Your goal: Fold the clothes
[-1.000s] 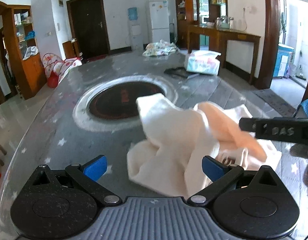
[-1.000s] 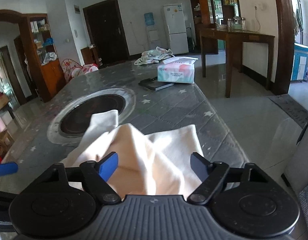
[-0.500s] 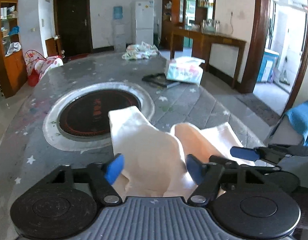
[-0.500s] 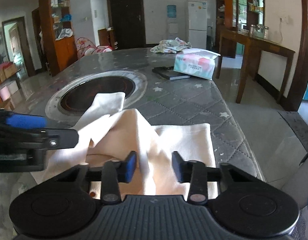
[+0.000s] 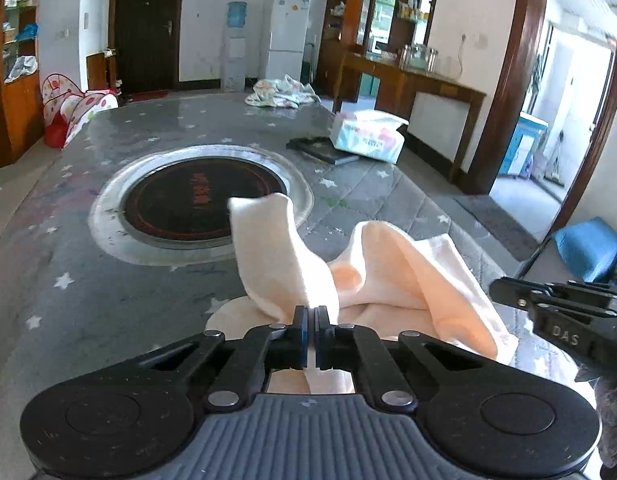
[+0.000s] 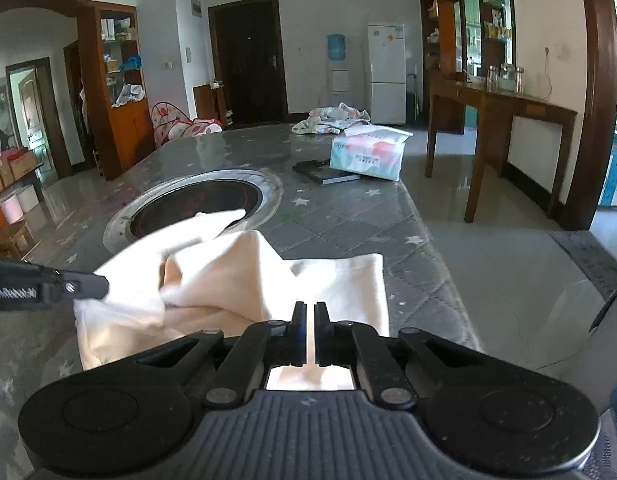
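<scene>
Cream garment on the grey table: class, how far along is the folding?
Done: both hand-held grippers have taken hold; the left hand-held gripper and right hand-held gripper are shut on the cream garment. In hand: it is bunched, partly lifted. Left: every fold.

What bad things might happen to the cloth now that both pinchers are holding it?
1. The cream garment is bunched and twisted, so pulling may fold it crooked.
2. The left gripper and the right gripper each pinch only a small bit near the edge, so it might slip out.
3. One floppy end lies over the round cooktop and may drag across it.
</scene>
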### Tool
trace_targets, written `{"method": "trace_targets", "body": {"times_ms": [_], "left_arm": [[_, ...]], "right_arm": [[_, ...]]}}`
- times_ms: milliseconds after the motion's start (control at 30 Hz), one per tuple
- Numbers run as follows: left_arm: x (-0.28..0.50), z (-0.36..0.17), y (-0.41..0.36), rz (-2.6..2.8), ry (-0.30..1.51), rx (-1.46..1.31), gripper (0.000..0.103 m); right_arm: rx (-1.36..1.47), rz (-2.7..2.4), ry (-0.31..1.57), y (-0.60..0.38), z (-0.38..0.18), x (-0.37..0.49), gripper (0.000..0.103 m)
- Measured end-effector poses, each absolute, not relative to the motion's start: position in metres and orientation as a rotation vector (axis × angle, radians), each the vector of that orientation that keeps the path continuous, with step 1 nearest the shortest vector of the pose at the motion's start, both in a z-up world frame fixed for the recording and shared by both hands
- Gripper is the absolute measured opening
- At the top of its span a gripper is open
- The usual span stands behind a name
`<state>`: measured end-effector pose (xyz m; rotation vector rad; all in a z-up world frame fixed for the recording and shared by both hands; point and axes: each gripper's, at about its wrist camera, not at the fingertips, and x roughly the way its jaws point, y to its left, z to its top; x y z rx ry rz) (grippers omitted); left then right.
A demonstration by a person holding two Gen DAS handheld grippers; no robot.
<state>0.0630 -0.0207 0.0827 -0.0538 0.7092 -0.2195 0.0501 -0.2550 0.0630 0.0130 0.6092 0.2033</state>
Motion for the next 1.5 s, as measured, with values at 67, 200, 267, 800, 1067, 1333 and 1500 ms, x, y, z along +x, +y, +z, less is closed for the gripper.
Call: {"method": "trace_targets", "body": {"times_ms": [67, 200, 267, 800, 1067, 1333, 1500], "left_arm": [[0.052, 0.086, -0.015, -0.212, 0.701, -0.066, 0.003], [0.028, 0.089, -0.001, -0.198, 0.688, -0.095, 0.003], [0.015, 0.089, 0.007, -0.192, 0.686, -0.110, 0.002], [-0.041, 0.084, 0.044, -0.161, 0.695, -0.156, 0.002], [-0.068, 0.091, 0.055, -0.164, 0.671, -0.125, 0.001], [-0.061, 0.085, 0.041, -0.198, 0.685, -0.083, 0.009], [-0.043, 0.081, 0.025, -0.219, 0.680, -0.033, 0.034]], "right_arm": [[0.003, 0.191, 0.608, -0.258, 0.066, 0.044, 0.003], [-0.005, 0.212, 0.610, -0.255, 0.071, 0.043, 0.009], [-0.029, 0.228, 0.616, -0.248, 0.070, 0.047, 0.019], [-0.100, 0.274, 0.642, -0.221, 0.050, 0.069, 0.003], [-0.170, 0.212, 0.554, -0.258, 0.086, 0.002, 0.002], [-0.169, 0.160, 0.584, -0.290, 0.089, -0.064, 0.002], [-0.127, 0.137, 0.664, -0.305, 0.072, -0.083, 0.002]]}}
